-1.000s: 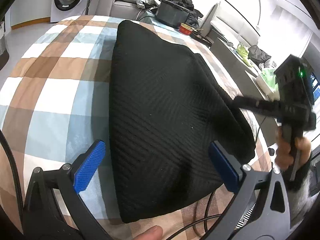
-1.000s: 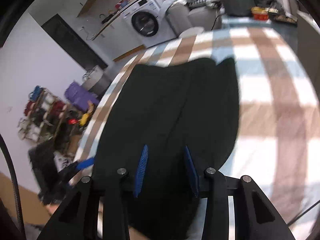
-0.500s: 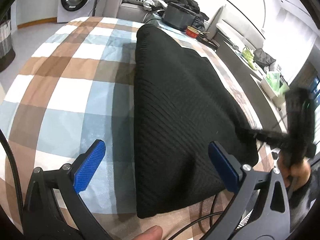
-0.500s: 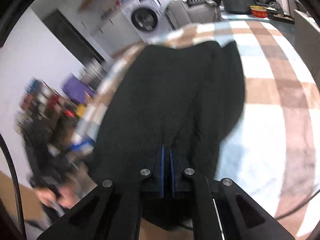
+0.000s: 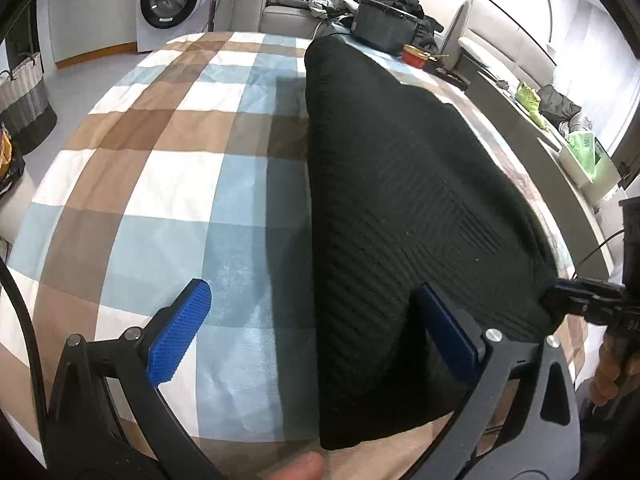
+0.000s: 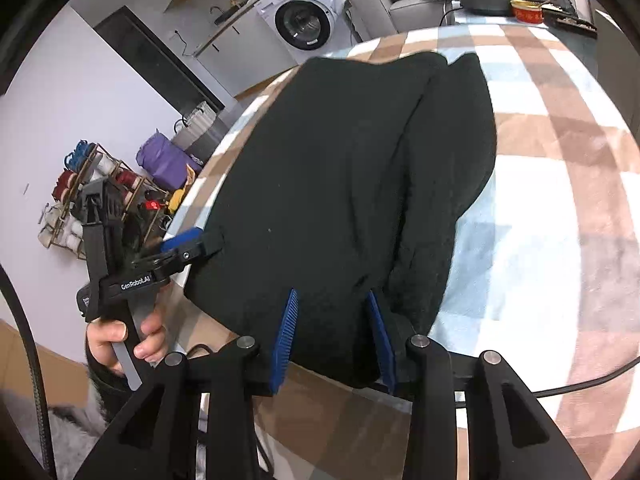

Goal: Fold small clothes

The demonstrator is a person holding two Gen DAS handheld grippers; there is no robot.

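A black knit garment [image 5: 400, 208] lies folded lengthwise on the checked blanket [image 5: 160, 168]; it also shows in the right wrist view [image 6: 344, 176]. My left gripper [image 5: 316, 332] is open, its jaws wide apart over the garment's near left edge. My right gripper [image 6: 332, 336] is open over the garment's near end, with the blue pads [image 6: 285, 336] a little apart and the cloth lying between them. In the right wrist view the left gripper [image 6: 188, 240] sits at the garment's left corner. In the left wrist view the right gripper [image 5: 576, 300] sits at the garment's right corner.
A washing machine [image 5: 168, 0] and a grey sofa [image 5: 264, 12] stand beyond the bed. A black pot [image 5: 384, 28] and a red bowl [image 5: 416, 56] sit at the far end. A woven basket [image 5: 24, 96] stands on the floor at left. A cable [image 6: 580, 384] runs along the near edge.
My right gripper shut on the garment's end, pulled it, and has now opened again. The garment shifted right in the left wrist view. My left gripper stayed open.
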